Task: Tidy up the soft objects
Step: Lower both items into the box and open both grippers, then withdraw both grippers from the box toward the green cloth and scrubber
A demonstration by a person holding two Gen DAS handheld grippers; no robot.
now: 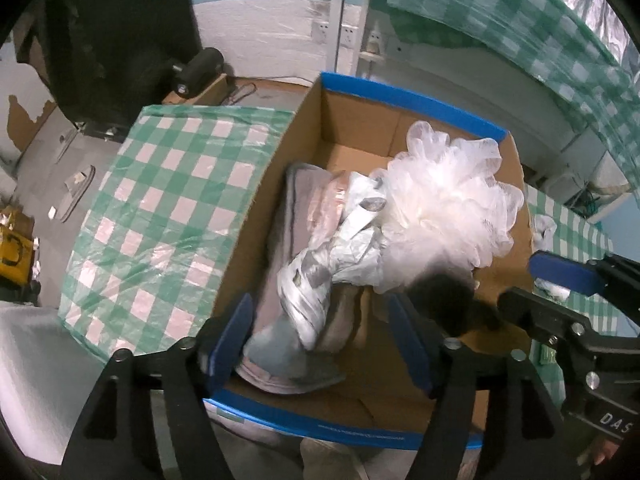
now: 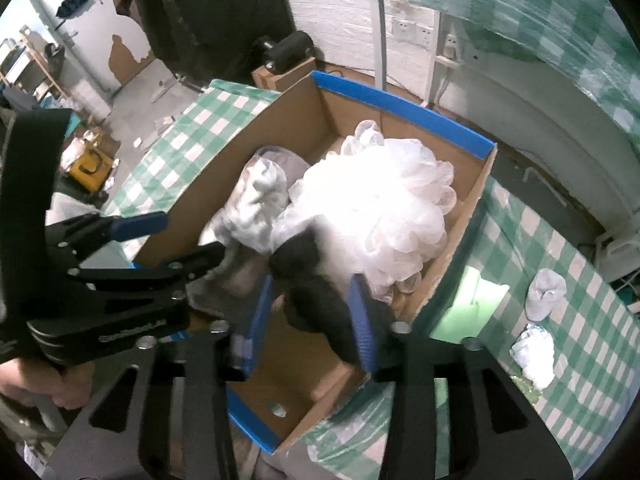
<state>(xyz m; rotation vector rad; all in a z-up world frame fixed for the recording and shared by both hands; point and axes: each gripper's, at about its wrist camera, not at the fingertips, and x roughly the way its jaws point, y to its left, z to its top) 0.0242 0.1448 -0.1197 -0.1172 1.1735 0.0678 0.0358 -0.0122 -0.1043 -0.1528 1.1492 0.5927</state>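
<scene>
Between my right gripper's blue pads sits a dark fuzzy item, clamped, held over the near end of the box. Left gripper hangs above the same box with its pads apart and nothing between them. Inside lie a white mesh pouf, a crumpled silver bag and a folded towel. I judge this the drop-in step: next I should lower, part the right pads and leave the dark item on the bare cardboard. Two white socks on the checked cloth remain to collect.
</scene>
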